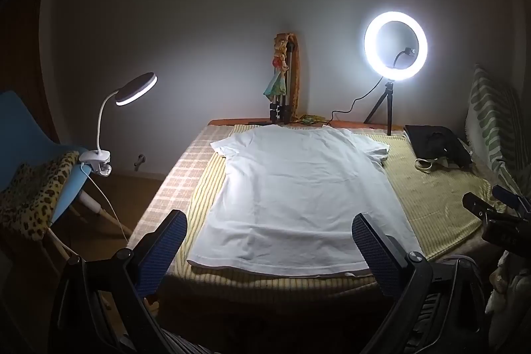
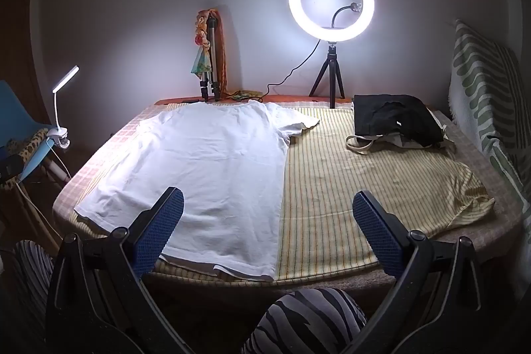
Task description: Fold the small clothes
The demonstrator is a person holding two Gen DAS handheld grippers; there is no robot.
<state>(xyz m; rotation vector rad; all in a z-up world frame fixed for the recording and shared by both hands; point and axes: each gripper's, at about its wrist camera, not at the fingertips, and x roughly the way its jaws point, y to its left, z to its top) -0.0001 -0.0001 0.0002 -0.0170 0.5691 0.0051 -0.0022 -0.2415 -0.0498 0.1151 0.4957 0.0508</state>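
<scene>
A white T-shirt (image 1: 298, 194) lies spread flat on the striped yellow cloth (image 1: 431, 188) over the table, hem toward me, collar at the far end. It also shows in the right wrist view (image 2: 205, 168). My left gripper (image 1: 268, 223) is open and empty, held above the near hem of the shirt. My right gripper (image 2: 267, 199) is open and empty, held above the shirt's near right corner and the striped cloth (image 2: 348, 171). The right gripper also shows in the left wrist view (image 1: 497, 214) at the right edge.
A lit ring light on a tripod (image 2: 331, 2) stands at the far edge. A folded tripod with a doll (image 2: 209, 55) leans on the wall. A black bag (image 2: 395, 118) lies at the far right. A clip lamp (image 1: 132, 92) sits on a blue chair (image 1: 30, 135) to the left.
</scene>
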